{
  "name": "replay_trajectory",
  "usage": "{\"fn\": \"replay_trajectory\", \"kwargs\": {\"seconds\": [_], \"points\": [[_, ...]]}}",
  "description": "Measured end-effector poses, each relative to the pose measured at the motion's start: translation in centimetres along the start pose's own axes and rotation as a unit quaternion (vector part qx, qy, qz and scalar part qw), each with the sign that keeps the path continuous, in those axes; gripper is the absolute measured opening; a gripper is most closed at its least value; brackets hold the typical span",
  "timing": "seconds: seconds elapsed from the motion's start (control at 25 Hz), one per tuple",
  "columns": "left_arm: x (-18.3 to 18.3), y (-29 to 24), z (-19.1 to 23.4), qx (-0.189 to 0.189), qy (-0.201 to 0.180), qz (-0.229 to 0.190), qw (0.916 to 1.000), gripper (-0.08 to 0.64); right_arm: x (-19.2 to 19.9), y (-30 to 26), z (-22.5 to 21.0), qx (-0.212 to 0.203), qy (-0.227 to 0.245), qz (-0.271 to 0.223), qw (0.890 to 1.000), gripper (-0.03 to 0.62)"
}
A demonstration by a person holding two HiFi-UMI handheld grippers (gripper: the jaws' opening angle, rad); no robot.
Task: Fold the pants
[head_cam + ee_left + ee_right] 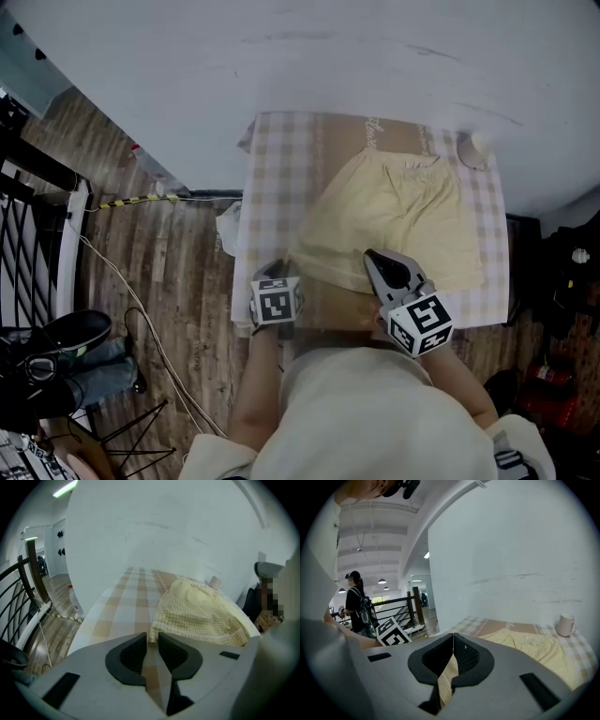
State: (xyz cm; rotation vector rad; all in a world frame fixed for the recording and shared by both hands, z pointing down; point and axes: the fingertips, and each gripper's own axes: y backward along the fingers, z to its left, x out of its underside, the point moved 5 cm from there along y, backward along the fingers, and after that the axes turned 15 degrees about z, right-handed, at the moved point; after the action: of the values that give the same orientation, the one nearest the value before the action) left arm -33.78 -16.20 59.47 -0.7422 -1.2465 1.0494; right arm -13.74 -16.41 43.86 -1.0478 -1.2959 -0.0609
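Right side of the hem gripped, left corner not yet taken

Head view: the pants (394, 216) lie flat on the checked table (272, 187), waistband toward the wall near a cup (475, 147) and hem toward the person, probably so the hem can be carried up for the fold. Left gripper view: the left gripper (152, 637) holds its jaws a narrow slit apart with nothing in it, aimed at the hem corner just ahead. Right gripper view: the right gripper (453, 637) is pinched together on the yellow checked fabric.

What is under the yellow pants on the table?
A checked tablecloth with a plain brown middle strip shows around the pants. Whatever lies directly beneath them is covered by the fabric.
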Motion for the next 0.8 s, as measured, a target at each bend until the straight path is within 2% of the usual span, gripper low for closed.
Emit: {"fn": "replay_trajectory", "kwargs": {"seconds": [0.28,0.48,0.8], "points": [[-0.2,0.1,-0.4,-0.005,0.004,0.012,0.9999,0.057,0.4,0.0,0.3,0.003,-0.015,0.008,1.000,0.001],[-0.1,-0.1,-0.4,0.001,0.029,0.001,0.9996,0.035,0.7,0.4,0.5,0.007,-0.014,0.011,1.000,0.000],[-0.1,1.7,-1.0,-0.008,0.034,-0.031,0.9989,0.020,0.5,1.6,-0.3,0.013,-0.016,0.001,1.000,0.002]]}}
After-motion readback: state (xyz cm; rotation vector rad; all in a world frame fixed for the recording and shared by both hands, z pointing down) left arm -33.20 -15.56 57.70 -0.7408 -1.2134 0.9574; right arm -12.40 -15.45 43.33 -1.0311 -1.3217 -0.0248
